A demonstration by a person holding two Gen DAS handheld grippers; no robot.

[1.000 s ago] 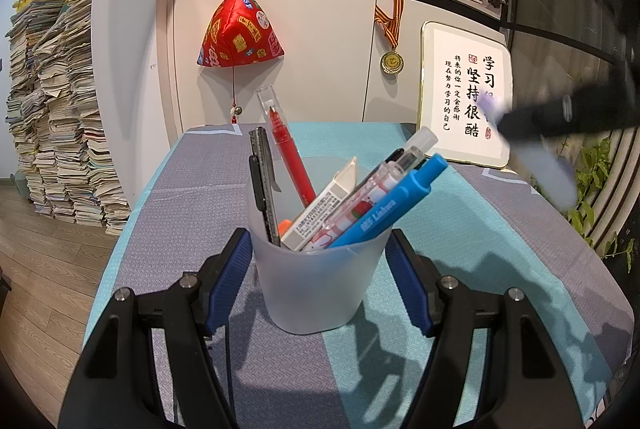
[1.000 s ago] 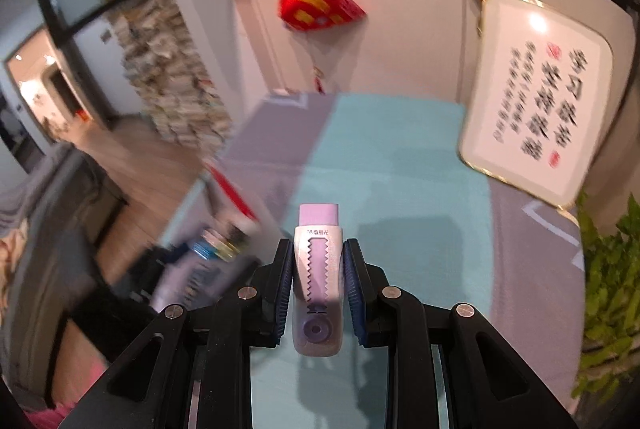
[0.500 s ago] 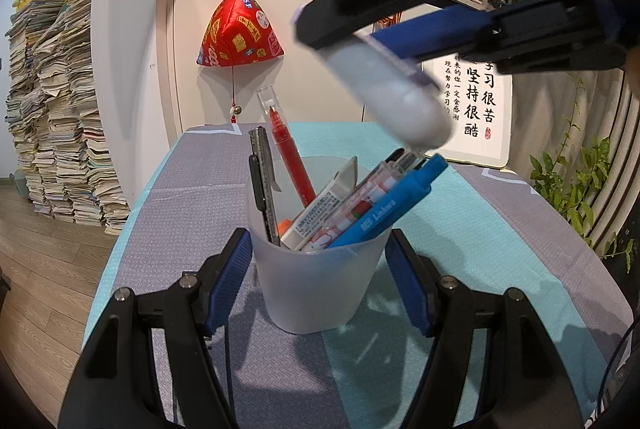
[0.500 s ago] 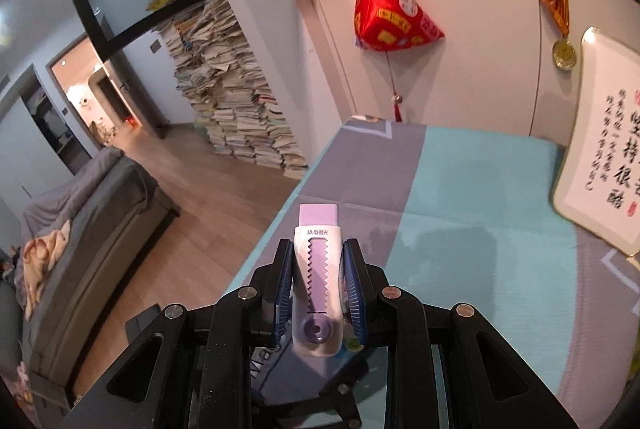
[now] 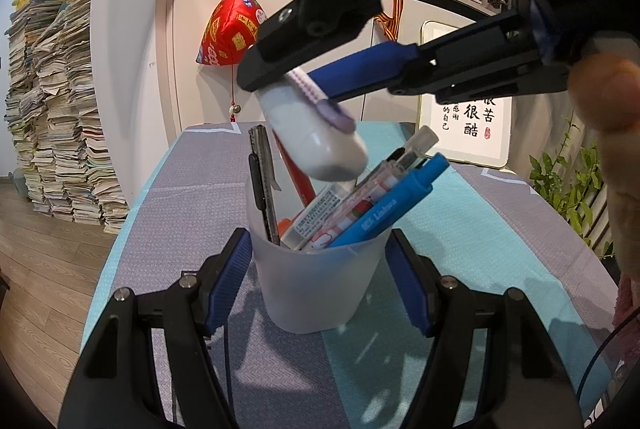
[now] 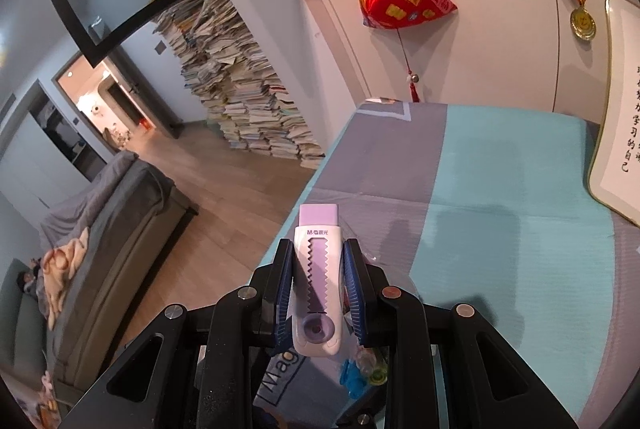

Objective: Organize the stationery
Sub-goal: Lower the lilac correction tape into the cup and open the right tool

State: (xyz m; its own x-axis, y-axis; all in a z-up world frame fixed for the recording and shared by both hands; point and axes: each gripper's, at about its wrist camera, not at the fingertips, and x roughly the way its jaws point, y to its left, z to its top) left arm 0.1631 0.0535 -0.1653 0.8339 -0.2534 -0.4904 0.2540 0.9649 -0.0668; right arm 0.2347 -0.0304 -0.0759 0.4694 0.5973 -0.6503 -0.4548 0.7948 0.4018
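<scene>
A frosted plastic cup (image 5: 318, 285) stands on the table between the blue pads of my left gripper (image 5: 320, 269), which holds it by the sides. The cup holds a blue pen (image 5: 388, 209), a red pen (image 5: 298, 181), a utility knife (image 5: 262, 181) and other pens. My right gripper (image 6: 318, 287) is shut on a white and purple slide eraser (image 6: 318, 289). In the left wrist view the eraser (image 5: 316, 141) hangs tilted just above the cup's mouth, rounded end down, near the red pen.
The table has a grey and teal cloth (image 6: 500, 197). A framed calligraphy board (image 5: 466, 121) leans on the wall at the back right. A red hanging ornament (image 5: 230, 33) is on the wall. Book stacks (image 5: 56, 117) stand on the floor left. A plant (image 5: 568, 181) is at right.
My right gripper with the eraser has come in from the right and moved down and left, and it is now just above the cup. The left gripper and cup have not moved.
</scene>
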